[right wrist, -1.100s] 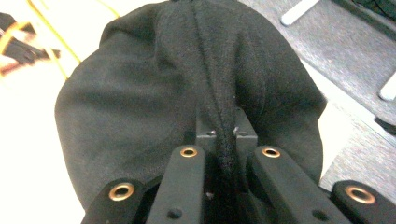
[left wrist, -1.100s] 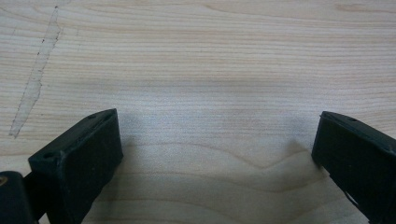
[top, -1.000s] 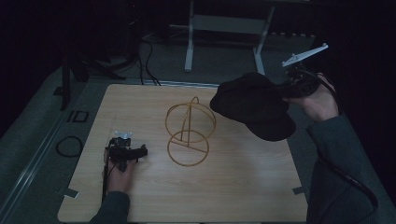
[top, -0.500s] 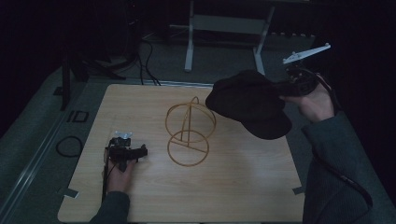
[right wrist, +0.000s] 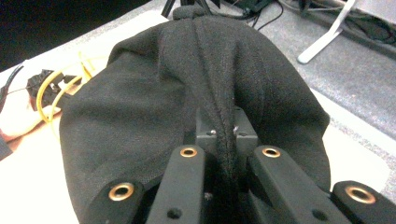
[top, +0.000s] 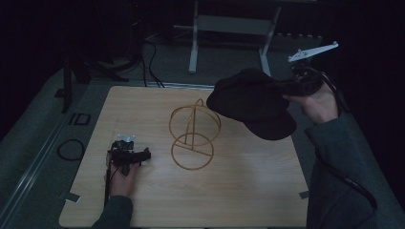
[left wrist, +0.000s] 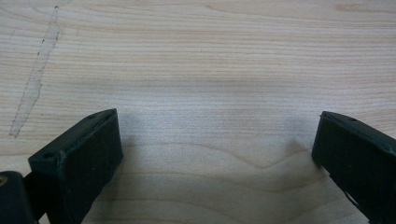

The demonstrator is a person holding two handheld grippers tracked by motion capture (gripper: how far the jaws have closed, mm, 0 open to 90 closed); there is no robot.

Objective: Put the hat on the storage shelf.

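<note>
A black cap (top: 250, 102) hangs in the air over the table's far right, with my right gripper (top: 286, 88) shut on its fabric. In the right gripper view the cloth (right wrist: 187, 93) is bunched into a fold pinched between the jaws of the right gripper (right wrist: 226, 154). A yellow wire stand (top: 193, 136), made of rings and an upright, sits on the middle of the wooden table (top: 229, 191), just left of the cap. My left gripper (top: 128, 155) rests on the table at the near left. Its jaws (left wrist: 217, 154) stand wide open over bare wood.
Behind the table, a white metal frame (top: 196, 38) and cables lie on the grey floor. A black cable loop (top: 70, 149) lies on the floor to the left. A long scratch (left wrist: 37, 79) marks the wood near the left gripper.
The cap has swung slightly left toward the wire stand. Both hands stay about where they were.
</note>
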